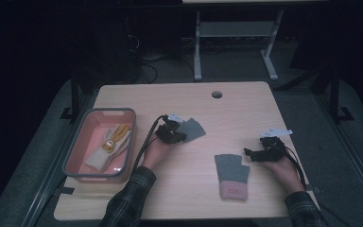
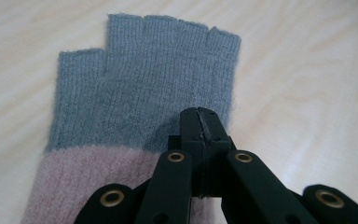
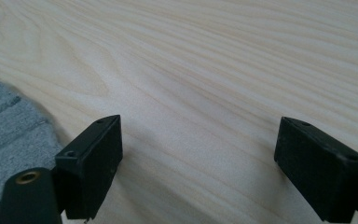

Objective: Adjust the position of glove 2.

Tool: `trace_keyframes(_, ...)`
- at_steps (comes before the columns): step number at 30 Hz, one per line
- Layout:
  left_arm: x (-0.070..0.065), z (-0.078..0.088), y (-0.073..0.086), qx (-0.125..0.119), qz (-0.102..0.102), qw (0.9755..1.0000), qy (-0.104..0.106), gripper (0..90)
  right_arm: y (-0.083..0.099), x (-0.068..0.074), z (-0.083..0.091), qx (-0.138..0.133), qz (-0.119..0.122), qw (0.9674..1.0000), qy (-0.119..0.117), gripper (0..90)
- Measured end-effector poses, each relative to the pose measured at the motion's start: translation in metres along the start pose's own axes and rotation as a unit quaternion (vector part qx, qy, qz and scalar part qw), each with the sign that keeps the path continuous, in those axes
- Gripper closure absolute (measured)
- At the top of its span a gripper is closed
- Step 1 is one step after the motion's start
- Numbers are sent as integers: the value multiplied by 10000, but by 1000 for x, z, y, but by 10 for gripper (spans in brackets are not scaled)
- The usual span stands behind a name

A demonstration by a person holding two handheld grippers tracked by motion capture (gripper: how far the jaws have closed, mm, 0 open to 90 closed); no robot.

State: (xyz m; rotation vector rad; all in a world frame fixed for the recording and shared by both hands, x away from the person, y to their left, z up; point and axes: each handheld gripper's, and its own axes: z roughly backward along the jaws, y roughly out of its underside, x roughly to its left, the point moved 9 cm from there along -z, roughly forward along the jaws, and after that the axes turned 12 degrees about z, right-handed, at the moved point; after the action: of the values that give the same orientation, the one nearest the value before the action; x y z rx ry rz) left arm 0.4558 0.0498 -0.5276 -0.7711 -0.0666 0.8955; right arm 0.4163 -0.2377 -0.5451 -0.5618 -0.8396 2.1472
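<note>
A pale wooden table (image 1: 246, 104) stands in a dark room, with the legs of another desk behind it at twelve o'clock.

At the table's nine o'clock sits a grey-rimmed pink bin (image 1: 111, 110) with a cream and yellow glove (image 1: 106, 146) lying inside. That glove takes up much of the bin's floor. Anything dropped carelessly could drape over the rim instead of landing inside.

Just right of the bin, near the table's centre, is the left gripper (image 1: 180, 135). The left gripper view shows its jaws (image 2: 199, 116) shut tight on a thin pinch of the grey fingerless glove (image 2: 144, 84), close to the side edge of the grey part. The pink cuff lies nearest the camera. In the high view this glove (image 1: 194, 127) spreads from the gripper towards two o'clock. The hold is the main risk, because so little knit is caught and so near the edge. A quick swing towards the bin could let the fabric slide out. The loose part could also drag on the wood and pull free, or catch the bin's near wall.

At about five o'clock a second fingerless glove (image 1: 231, 175) lies flat, with its cuff towards the person.

Just beside it, towards three o'clock, is the right gripper (image 1: 250, 152). Its jaws (image 3: 198, 135) stand wide apart over bare wood and hold nothing. The second glove's edge (image 3: 9, 130) lies by one jaw. If the jaws closed here they would miss the glove or only nudge and bunch it.
</note>
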Motion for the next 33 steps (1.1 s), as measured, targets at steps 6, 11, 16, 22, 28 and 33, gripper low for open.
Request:
trace_keyframes(6, -18, 6, 15, 111, -168, 9996, 188, 896, 0, 0, 0, 0, 0, 10000, 1, 150)
trace_keyframes(11, -31, 12, 26, 205, -326, 9989, 265, 896, 0, 0, 0, 9, -27, 10000, -1, 150)
trace_keyframes(16, -45, 17, 37, 291, -455, 9978, 380, 895, 0, 0, 0, 3, -9, 10000, -2, 150)
trace_keyframes(22, -61, 23, 50, 412, -605, 9963, 457, 895, 0, 0, 0, 5, -21, 10000, -2, 150)
trace_keyframes(28, -64, 27, 51, 294, -669, 9966, 383, 882, 0, 0, 0, 8, -31, 10000, -4, 150)
trace_keyframes(33, -47, 39, 34, -85, -528, 9986, 45, 882, 0, 0, 0, 4, -24, 10000, -2, 150)
